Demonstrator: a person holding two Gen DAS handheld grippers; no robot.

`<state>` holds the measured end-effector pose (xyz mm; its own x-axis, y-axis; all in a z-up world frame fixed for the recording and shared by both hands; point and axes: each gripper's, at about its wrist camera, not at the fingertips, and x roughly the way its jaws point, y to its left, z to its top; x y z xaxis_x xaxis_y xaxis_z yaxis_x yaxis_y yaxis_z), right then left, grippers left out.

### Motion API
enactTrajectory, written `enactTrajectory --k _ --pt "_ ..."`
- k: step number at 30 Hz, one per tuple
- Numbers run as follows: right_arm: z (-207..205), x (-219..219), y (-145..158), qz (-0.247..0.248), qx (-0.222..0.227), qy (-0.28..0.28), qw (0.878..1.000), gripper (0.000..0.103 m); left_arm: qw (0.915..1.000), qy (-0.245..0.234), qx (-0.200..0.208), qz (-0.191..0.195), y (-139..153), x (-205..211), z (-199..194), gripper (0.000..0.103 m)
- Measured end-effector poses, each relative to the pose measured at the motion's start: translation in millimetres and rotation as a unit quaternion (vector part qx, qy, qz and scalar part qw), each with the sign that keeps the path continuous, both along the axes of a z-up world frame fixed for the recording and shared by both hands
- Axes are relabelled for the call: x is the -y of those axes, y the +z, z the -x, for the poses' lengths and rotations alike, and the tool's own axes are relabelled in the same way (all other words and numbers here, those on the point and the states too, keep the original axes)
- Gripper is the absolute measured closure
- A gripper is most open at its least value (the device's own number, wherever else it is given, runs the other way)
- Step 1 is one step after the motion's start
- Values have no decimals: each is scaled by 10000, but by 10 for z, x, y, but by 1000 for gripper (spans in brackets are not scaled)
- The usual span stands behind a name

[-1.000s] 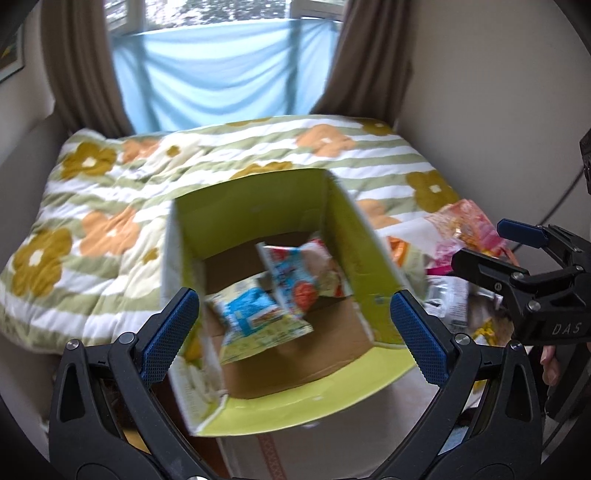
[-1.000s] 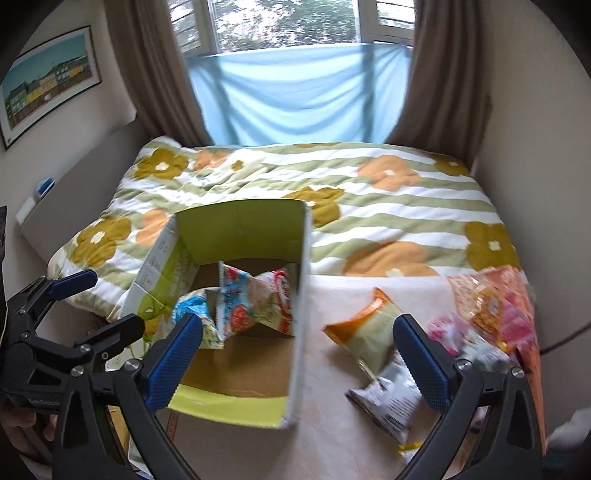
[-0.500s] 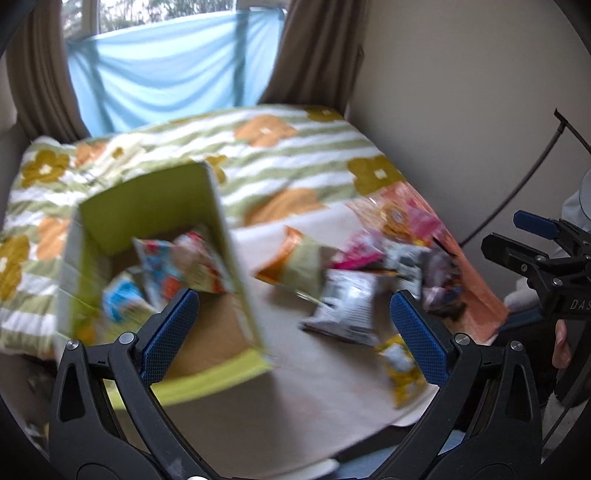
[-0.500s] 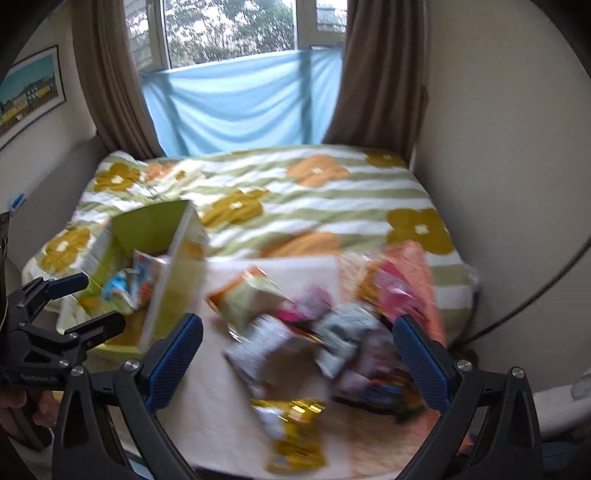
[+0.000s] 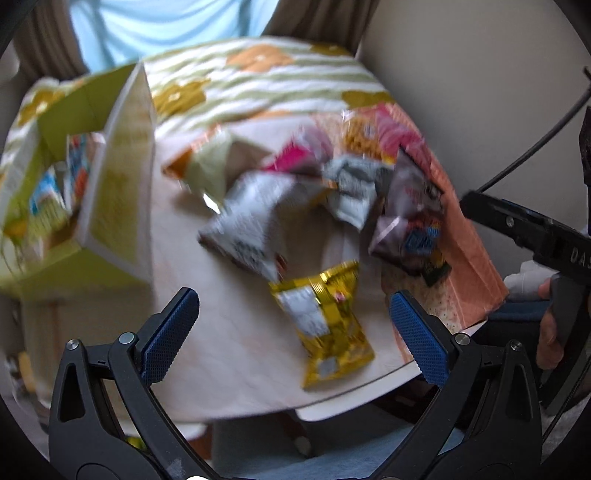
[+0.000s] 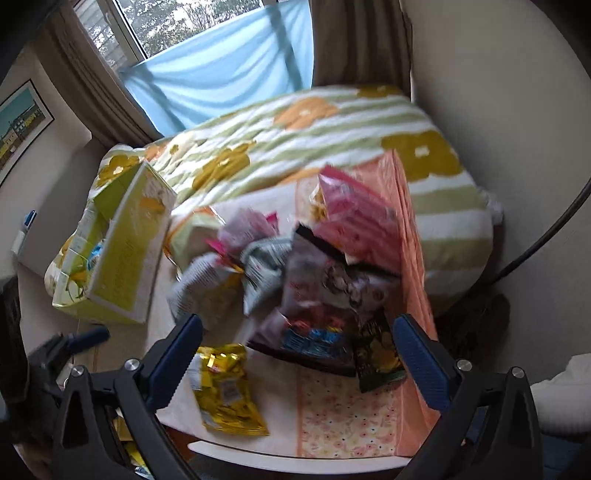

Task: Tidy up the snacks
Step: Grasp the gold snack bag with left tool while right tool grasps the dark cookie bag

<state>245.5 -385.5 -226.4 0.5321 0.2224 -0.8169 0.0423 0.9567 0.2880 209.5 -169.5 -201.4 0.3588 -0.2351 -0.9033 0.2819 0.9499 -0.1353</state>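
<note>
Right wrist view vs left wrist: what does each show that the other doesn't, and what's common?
Only the right wrist view shows the window, the framed picture on the wall and the dark green packet lying clear of the pile.

Only the left wrist view shows the hand on the right gripper's handle and more of the packets inside the box.

Both show the green box, the yellow packet, the snack pile, the flowered bedspread, and an open, empty gripper: left, right.
</note>
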Motion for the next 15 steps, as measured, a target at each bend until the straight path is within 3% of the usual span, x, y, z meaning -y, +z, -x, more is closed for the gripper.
enactTrajectory --k 6,10,15 --pt "-48 140 -420 -523 -142 -205 9983 0 9998 82 -200 4 -474 221 169 2" --pt "-94 151 -597 -645 -235 -279 9973 0 9995 104 -308 60 -718 335 180 18" --pt "-163 138 -730 -875 -278 -350 9952 0 9986 366 -377 36 -938 366 134 27"
